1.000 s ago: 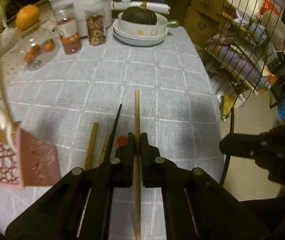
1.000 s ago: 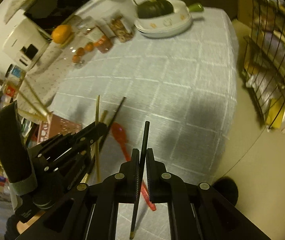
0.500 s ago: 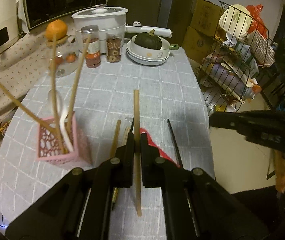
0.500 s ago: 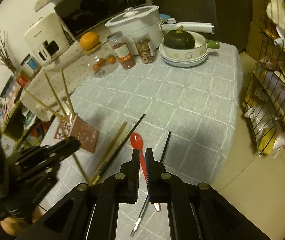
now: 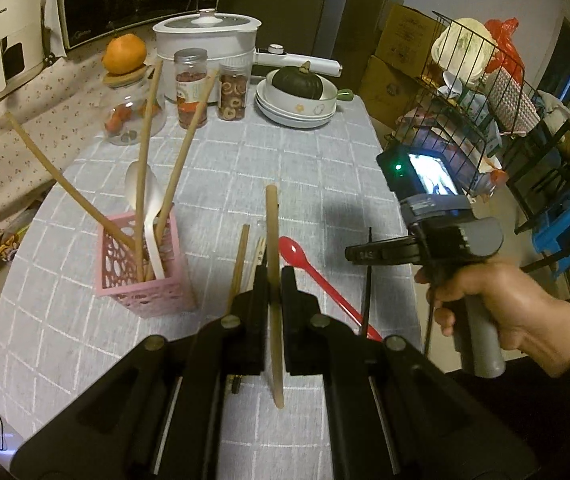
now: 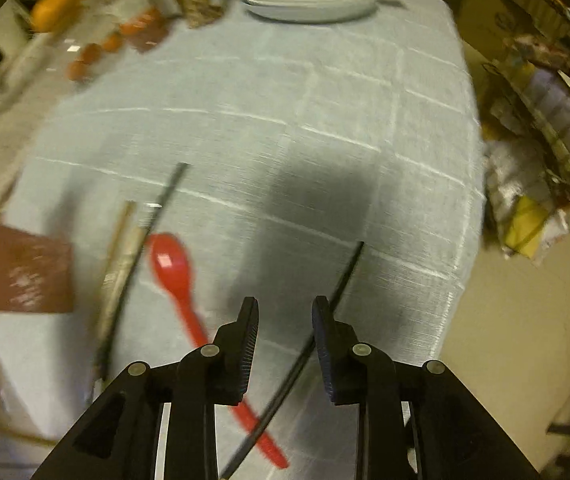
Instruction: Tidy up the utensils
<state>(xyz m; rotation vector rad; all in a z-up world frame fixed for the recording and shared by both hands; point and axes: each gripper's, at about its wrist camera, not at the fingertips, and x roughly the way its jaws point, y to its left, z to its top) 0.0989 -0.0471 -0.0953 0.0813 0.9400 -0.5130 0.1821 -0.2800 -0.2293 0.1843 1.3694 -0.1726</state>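
**A:** Two grippers, two states. Your left gripper [image 5: 273, 276] clamps a pale wooden chopstick [image 5: 272, 264] mid-shaft, lifted above the grey checked tablecloth [image 5: 285, 160]. Your right gripper [image 6: 285, 312] stands wide with nothing between its fingers; a black chopstick [image 6: 325, 312] lies on the cloth beneath it, beside the red spoon [image 6: 177, 276].

**B:** What could go wrong for you here?

**A:** Judged from this view, the pink perforated holder [image 5: 141, 268] is light and already crowded with three leaning sticks and a white spoon [image 5: 153, 216]. If you lower the clamped chopstick at a slant, you may catch those sticks or tip the holder. The smooth, thin shaft may also pivot in the grip.
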